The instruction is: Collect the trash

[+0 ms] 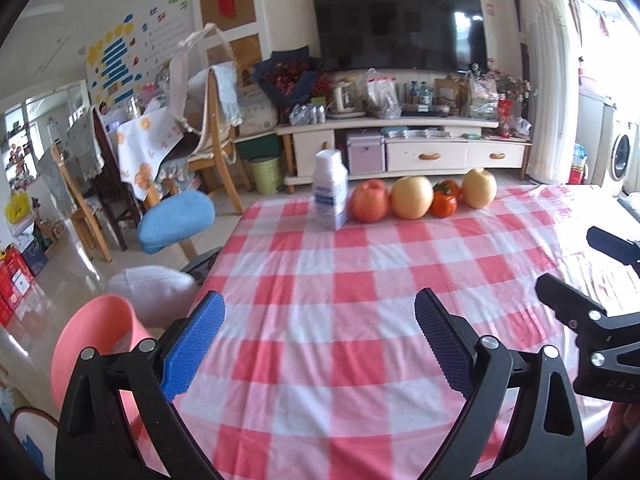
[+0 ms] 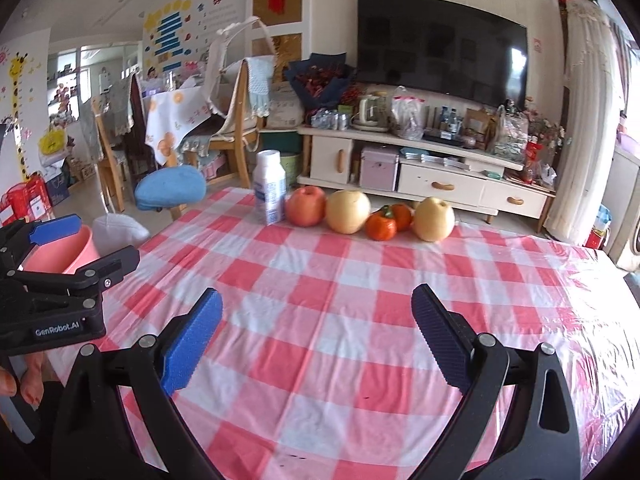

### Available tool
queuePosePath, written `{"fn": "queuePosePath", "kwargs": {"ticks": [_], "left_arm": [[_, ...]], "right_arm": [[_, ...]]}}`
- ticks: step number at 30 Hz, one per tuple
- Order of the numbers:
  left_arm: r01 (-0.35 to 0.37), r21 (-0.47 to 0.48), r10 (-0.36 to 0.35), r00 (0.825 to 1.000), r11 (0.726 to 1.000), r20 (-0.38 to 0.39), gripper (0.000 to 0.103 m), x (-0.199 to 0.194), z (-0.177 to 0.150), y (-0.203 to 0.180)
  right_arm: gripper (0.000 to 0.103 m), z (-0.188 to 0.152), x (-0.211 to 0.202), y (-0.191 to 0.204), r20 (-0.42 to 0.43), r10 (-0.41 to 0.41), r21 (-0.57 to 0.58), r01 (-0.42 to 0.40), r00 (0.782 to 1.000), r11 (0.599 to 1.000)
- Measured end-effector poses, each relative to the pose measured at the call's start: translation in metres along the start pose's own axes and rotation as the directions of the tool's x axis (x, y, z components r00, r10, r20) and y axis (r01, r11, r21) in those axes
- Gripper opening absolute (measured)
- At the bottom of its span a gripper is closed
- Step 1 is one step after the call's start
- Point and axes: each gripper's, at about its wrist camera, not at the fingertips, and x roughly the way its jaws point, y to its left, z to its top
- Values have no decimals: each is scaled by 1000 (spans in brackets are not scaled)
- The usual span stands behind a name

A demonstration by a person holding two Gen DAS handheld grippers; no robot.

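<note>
We find the checked tablecloth (image 1: 360, 300) bare from its near edge to the far row: milk bottle (image 1: 330, 190), apple (image 1: 370, 201), two pears (image 1: 412, 197), and persimmons (image 1: 445, 201), nearly touching. Off the left edge stands a pink bin (image 1: 98, 344).

A glossy plastic sheet covers the checked surface (image 2: 400, 300). The bottle (image 2: 270, 188) looks matt white plastic, the bin (image 1: 96, 344) smooth pink plastic, the pads (image 2: 192, 340) rough-textured.
</note>
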Motion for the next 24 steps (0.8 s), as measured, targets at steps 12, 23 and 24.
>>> {"fn": "queuePosePath", "kwargs": {"ticks": [12, 23, 24], "left_arm": [[102, -14, -101, 994, 995, 42, 95, -9, 18, -48], [131, -1, -131, 990, 991, 57, 97, -10, 27, -87], [138, -5, -137, 989, 990, 54, 97, -10, 28, -88]], "right_arm": [[96, -2, -24, -57, 64, -109, 54, 105, 992, 993], [96, -8, -35, -91, 100, -145, 104, 134, 984, 985], [96, -8, -36, -92, 109, -150, 99, 140, 983, 985]]}}
